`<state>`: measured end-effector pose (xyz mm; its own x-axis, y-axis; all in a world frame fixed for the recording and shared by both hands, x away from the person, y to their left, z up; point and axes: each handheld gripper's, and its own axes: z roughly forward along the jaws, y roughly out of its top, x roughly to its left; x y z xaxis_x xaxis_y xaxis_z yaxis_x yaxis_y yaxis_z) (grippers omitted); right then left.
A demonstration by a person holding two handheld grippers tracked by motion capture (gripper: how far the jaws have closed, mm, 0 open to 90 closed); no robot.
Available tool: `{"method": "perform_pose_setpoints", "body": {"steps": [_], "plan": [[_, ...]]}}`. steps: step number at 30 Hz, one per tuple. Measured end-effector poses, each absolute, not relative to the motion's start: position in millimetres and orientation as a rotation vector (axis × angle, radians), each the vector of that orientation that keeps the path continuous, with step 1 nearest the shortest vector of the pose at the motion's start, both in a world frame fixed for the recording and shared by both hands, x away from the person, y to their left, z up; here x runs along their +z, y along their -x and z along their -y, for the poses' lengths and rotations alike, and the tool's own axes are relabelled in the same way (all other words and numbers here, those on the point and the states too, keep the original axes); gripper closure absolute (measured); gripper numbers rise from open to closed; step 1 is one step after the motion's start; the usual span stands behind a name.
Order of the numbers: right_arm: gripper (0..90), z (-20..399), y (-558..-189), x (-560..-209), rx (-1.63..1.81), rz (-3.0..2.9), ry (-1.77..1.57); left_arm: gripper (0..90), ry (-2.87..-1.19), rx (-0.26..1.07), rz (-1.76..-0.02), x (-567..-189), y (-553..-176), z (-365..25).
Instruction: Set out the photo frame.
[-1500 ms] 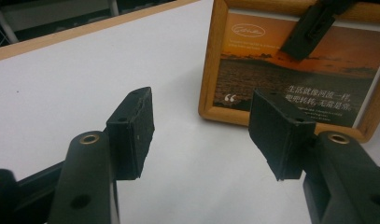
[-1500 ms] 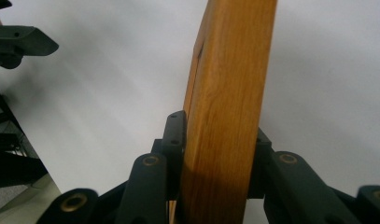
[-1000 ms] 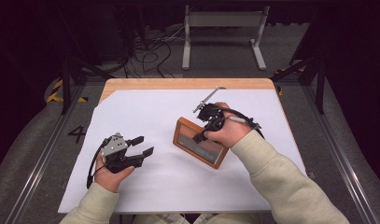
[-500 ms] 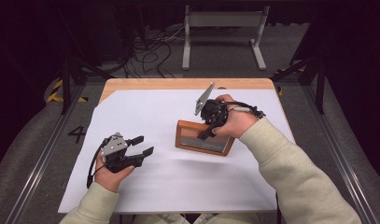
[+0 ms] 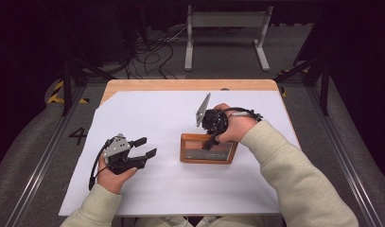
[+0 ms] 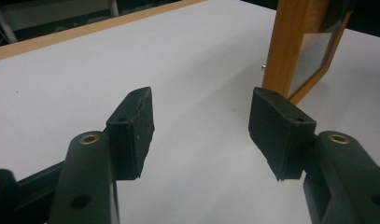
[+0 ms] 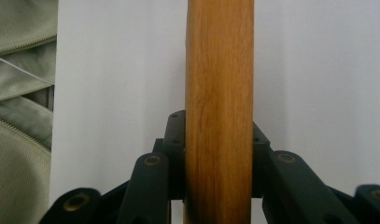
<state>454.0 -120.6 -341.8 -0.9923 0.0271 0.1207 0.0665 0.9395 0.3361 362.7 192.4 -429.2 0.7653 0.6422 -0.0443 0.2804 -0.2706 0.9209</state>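
- The wooden picture frame [image 5: 208, 148], clamped in the right gripper [image 5: 212, 138], has swung from a slant to lie square with the table's near edge.
- The right hand [image 5: 235, 126] has shifted toward 12 o'clock.
- That gripper's grey plate [image 5: 202, 109] now stands steeply, pointing toward 12 o'clock.

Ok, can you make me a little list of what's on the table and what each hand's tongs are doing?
held thing: wooden picture frame, standing on its edge on the white sheet
right tongs: shut on the frame's wooden edge
left tongs: open, nothing between them, resting apart from the frame
surface: white sheet over a wooden table
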Motion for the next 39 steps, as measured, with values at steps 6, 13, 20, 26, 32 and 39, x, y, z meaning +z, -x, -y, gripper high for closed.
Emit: {"method": "perform_pose_setpoints", "body": {"steps": [6, 13, 20, 26, 32, 39], "plan": [[70.8, 114, -457, -354, -0.494, 2.956, 0.069, 40.7, -1.860, 0.408, -0.711, -429, -363, -193], [69.7, 117, -460, -356, -0.542, 2.954, 0.132, 40.7, -1.858, 0.409, -0.709, -429, -362, -193], [35.4, 129, -469, -357, -0.715, 2.996, 0.276, 40.6, -1.858, 0.410, -0.709, -429, -362, -192], [29.7, 137, -468, -350, -0.798, 3.002, 0.341, 40.2, -1.859, 0.411, -0.708, -429, -362, -192], [18.7, 162, -452, -339, -1.057, 3.039, 0.515, 39.7, -1.858, 0.408, -0.712, -429, -361, -192], [9.0, 223, -423, -340, -1.387, 2.985, 0.829, 37.5, -1.865, 0.403, -0.721, -426, -358, -191]]}}
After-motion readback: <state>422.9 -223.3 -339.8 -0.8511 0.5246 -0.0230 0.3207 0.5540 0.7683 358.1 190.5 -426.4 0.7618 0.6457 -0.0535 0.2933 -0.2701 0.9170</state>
